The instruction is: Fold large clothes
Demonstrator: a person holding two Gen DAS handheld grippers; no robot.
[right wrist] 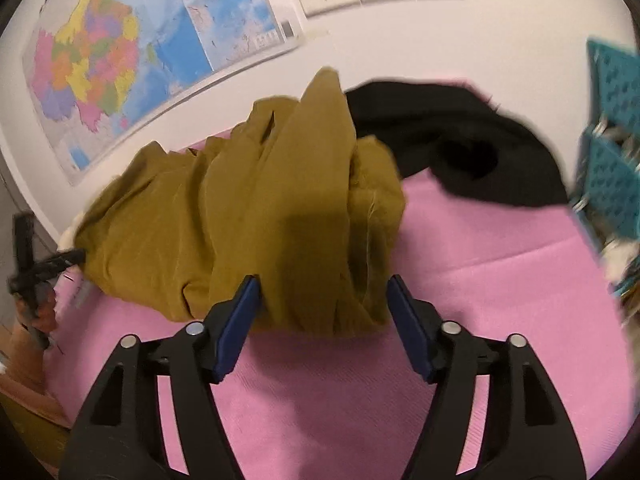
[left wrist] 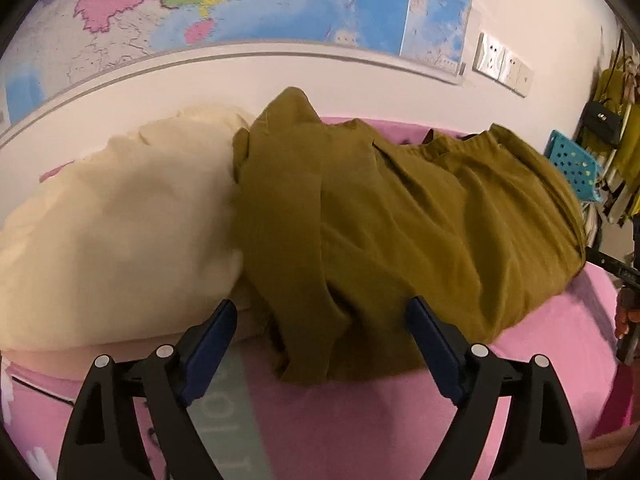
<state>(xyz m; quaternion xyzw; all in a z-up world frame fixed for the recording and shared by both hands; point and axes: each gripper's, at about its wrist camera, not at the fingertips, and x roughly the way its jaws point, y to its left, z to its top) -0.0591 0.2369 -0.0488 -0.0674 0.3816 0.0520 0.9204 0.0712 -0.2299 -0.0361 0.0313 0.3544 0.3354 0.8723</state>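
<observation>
Olive garment [left wrist: 400, 216], one, bunched on pink bed sheet [left wrist: 360, 420] beside one cream pillow [left wrist: 112, 216]; one black garment [right wrist: 460, 140] behind. Left tool [left wrist: 320, 320] spread wide, empty. Right tool [right wrist: 322, 292] half spread, straddling a fold, not pinching. Risk: grabbing several layers, dragging heap askew.

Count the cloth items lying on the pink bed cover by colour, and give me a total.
Olive-green garment: 1
Cream bundle: 1
Black garment: 1
Total: 3
</observation>
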